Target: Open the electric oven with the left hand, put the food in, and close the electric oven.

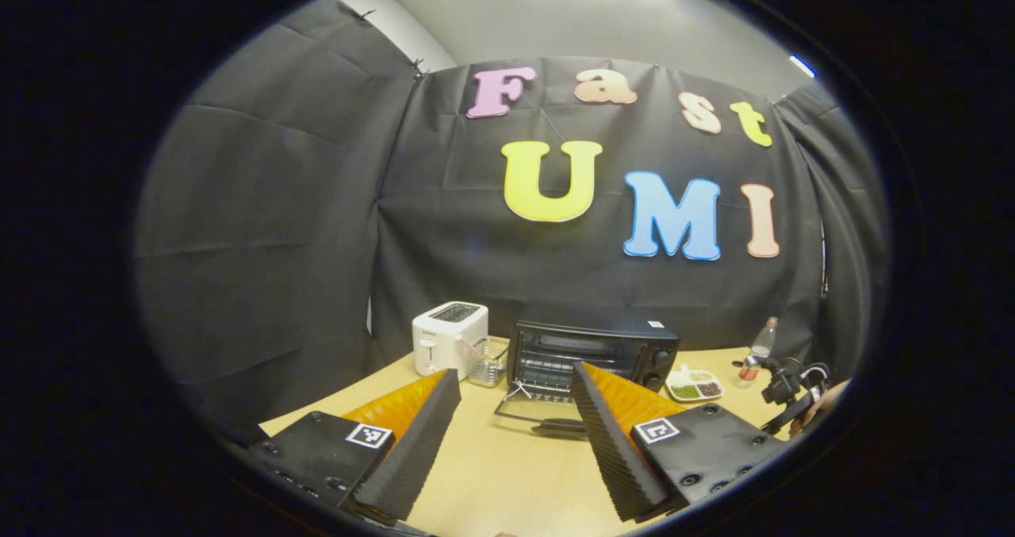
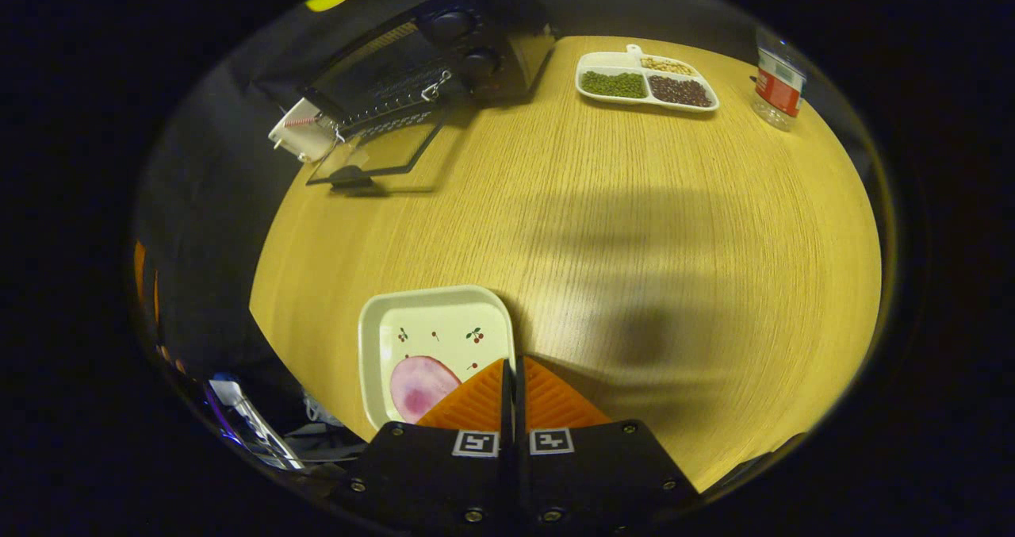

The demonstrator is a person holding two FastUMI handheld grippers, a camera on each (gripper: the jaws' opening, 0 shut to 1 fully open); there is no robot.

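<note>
One table (image 2: pixel 634 228) carried everything, its wood top lit unevenly and crossed by a broad shadow. On it stood one electric oven (image 1: pixel 591 350), black, with its glass door (image 1: pixel 533 412) dropped flat onto the table and two knobs on the front panel. The rack inside was visible as a grid, though the cavity behind it was too dark to make out. In the right gripper view the oven (image 2: pixel 444 49) sat at the far edge, its top cut off. One white toaster (image 1: pixel 449 337) stood just beside the oven, with a small clear basket (image 1: pixel 489 365) between them, its contents unclear. One square plate (image 2: pixel 432 347) lay at the near edge of the table, holding one pink round slice of food (image 2: pixel 420 386), partly hidden by the right gripper (image 2: pixel 514 382). That gripper's fingers were pressed together at the plate's rim; whether they pinched the rim could not be told. One divided dish (image 2: pixel 646 81) held three kinds of beans. One small bottle (image 2: pixel 779 81) stood near it, its cap cut off. The left gripper (image 1: pixel 515 426) hung above the table with its fingers wide apart, holding nothing.
</note>
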